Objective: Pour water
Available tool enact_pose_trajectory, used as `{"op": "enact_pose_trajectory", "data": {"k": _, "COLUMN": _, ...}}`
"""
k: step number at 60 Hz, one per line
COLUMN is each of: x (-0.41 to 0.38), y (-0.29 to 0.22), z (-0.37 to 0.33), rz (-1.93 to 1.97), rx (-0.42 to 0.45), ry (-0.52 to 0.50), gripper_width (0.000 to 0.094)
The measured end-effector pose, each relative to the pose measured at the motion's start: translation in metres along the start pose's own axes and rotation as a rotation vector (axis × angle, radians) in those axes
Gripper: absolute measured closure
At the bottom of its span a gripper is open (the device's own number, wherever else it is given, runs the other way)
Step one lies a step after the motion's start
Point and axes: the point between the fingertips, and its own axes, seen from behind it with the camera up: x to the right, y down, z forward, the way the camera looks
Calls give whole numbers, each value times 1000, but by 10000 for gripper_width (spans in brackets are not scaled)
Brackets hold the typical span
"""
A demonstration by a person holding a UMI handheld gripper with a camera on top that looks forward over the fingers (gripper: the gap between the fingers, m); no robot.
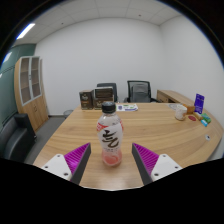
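We are looking along the gripper [109,160] at a clear plastic drink bottle [109,138] with a black cap and a pink-and-white label, standing upright on the wooden worktop [150,125] between our two fingers. The fingers are spread wide, the magenta pads [76,157] sitting clear of the bottle with a gap on each side, so nothing is gripped yet. No cup or glass to pour into is plain to us; some small objects [196,113] are lying far across the worktop, too small to name, and office chairs [122,93] are standing beyond it. We judge that we are lining up the grasp: we should be keeping the bottle centred between the pads, closing evenly on the labelled body below the shoulder, and squeezing only firmly enough to hold, since thin plastic is likely to buckle and the cap is on, which pouring would need off
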Motion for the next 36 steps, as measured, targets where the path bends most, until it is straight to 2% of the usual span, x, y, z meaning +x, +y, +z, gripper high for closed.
{"op": "enact_pose_trajectory", "data": {"k": 9, "x": -4, "y": -1, "z": 56, "rz": -15, "rx": 31, "ry": 20, "gripper_width": 141}}
{"op": "enact_pose_trajectory", "data": {"k": 13, "x": -6, "y": 2, "z": 74, "rz": -37, "rx": 36, "ry": 24, "gripper_width": 245}}
{"op": "enact_pose_trajectory", "data": {"k": 18, "x": -2, "y": -1, "z": 85, "rz": -47, "rx": 63, "ry": 44, "gripper_width": 427}}
{"op": "enact_pose_trajectory", "data": {"k": 23, "x": -9, "y": -3, "z": 90, "rz": -40, "rx": 69, "ry": 14, "gripper_width": 487}}
{"op": "enact_pose_trajectory", "data": {"k": 25, "x": -10, "y": -2, "z": 91, "rz": -32, "rx": 65, "ry": 3, "gripper_width": 546}}
{"op": "enact_pose_trajectory", "data": {"k": 31, "x": -12, "y": -10, "z": 88, "rz": -27, "rx": 69, "ry": -11, "gripper_width": 624}}
{"op": "enact_pose_trajectory", "data": {"k": 36, "x": -14, "y": -26, "z": 84, "rz": -36, "rx": 81, "ry": -25, "gripper_width": 628}}
